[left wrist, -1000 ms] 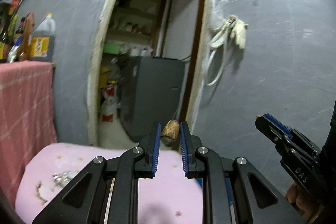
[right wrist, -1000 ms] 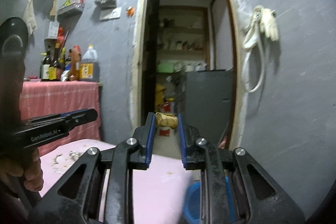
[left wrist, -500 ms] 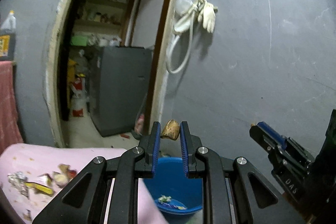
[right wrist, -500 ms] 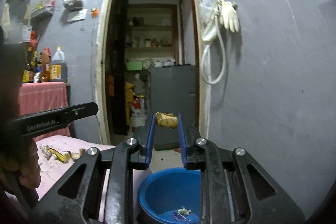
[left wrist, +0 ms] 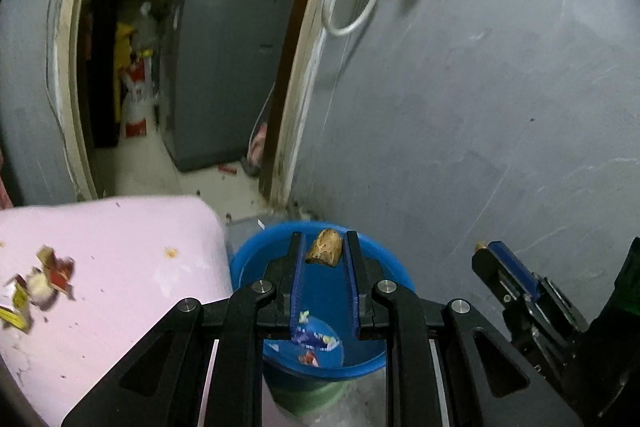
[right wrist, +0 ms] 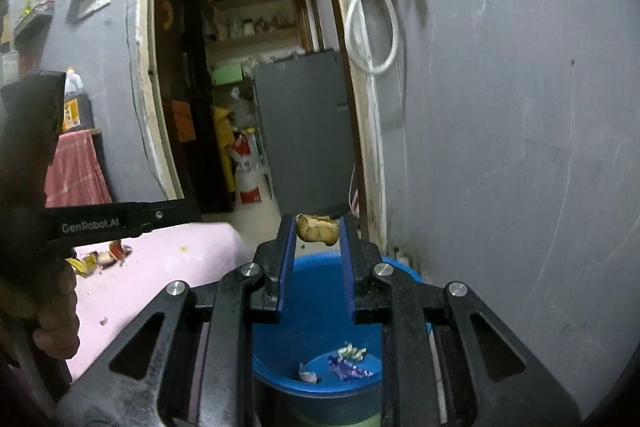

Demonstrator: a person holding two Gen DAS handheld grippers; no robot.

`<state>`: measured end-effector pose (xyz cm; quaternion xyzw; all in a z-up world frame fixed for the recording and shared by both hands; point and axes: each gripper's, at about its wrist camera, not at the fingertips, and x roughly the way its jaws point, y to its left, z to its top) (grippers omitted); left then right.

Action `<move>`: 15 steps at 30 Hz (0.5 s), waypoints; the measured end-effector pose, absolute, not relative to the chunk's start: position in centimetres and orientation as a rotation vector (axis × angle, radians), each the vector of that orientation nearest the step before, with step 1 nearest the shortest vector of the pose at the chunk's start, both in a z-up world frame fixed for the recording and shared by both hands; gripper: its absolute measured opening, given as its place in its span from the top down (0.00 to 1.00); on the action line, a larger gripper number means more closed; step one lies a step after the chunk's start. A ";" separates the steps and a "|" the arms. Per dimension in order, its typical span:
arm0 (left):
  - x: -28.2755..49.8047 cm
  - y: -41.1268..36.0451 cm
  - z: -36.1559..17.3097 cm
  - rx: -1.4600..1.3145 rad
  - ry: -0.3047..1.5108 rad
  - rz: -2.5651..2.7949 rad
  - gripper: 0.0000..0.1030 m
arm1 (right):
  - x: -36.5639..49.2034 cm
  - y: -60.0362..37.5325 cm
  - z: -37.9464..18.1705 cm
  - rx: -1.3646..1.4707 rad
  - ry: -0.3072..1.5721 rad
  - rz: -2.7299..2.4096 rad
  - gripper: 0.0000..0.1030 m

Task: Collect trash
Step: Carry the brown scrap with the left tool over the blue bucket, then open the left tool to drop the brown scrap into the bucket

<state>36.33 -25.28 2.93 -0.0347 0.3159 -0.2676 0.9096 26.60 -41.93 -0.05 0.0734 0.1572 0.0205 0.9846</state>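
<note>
L gripper [left wrist: 323,255] clenched on a tan crumpled scrap [left wrist: 325,251]; R gripper [right wrist: 317,233] pinching a similar beige scrap [right wrist: 317,228]. Both above the round blue plastic bin [right wrist: 320,311] beside the pink table [left wrist: 120,267]. Step: drop-off. Next: open both over the bin mouth.

My counter [left wrist: 120,267] wore a pale pink cover, its rounded corner just beside the blue bin [left wrist: 248,259] on the floor [left wrist: 160,175]. Torn wrapper scraps [left wrist: 44,275] in red, yellow and white lay near its left edge, with small stains scattered across the pink.
</note>
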 end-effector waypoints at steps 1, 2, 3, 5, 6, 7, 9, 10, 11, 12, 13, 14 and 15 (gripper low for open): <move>36.7 -25.5 2.3 -0.074 0.668 -0.552 0.85 | 27.0 -42.1 -0.6 0.153 0.330 0.043 0.79; 37.1 -25.7 1.8 -0.077 0.684 -0.551 0.85 | 27.3 -42.2 -1.0 0.158 0.346 0.044 0.79; 37.4 -26.0 1.3 -0.078 0.700 -0.550 0.85 | 27.5 -42.2 -1.4 0.163 0.356 0.046 0.79; 38.2 -26.8 0.3 -0.066 0.739 -0.548 0.85 | 28.1 -42.4 -2.2 0.175 0.384 0.046 0.79; 38.5 -27.1 -0.2 -0.055 0.752 -0.546 0.85 | 28.3 -42.4 -2.5 0.177 0.395 0.046 0.79; 38.5 -27.3 -0.6 -0.047 0.761 -0.545 0.85 | 28.5 -42.5 -2.8 0.179 0.404 0.045 0.79; 38.8 -27.7 -1.4 -0.033 0.781 -0.546 0.85 | 28.9 -42.7 -3.4 0.185 0.423 0.044 0.79; 39.0 -27.8 -1.8 -0.027 0.790 -0.543 0.85 | 29.1 -42.8 -3.7 0.190 0.436 0.044 0.79; 39.3 -27.8 -2.2 -0.023 0.800 -0.539 0.85 | 29.3 -42.9 -4.0 0.196 0.446 0.044 0.78; 39.5 -28.0 -2.4 -0.021 0.810 -0.534 0.85 | 29.5 -43.0 -4.2 0.201 0.456 0.043 0.78; 39.5 -28.2 -2.8 -0.023 0.820 -0.531 0.85 | 29.6 -43.1 -4.4 0.207 0.466 0.042 0.78; 39.7 -28.1 -3.1 -0.028 0.832 -0.525 0.84 | 29.8 -43.2 -4.5 0.213 0.474 0.043 0.78; 39.9 -28.1 -3.3 -0.036 0.839 -0.521 0.82 | 29.8 -43.2 -4.7 0.218 0.478 0.043 0.78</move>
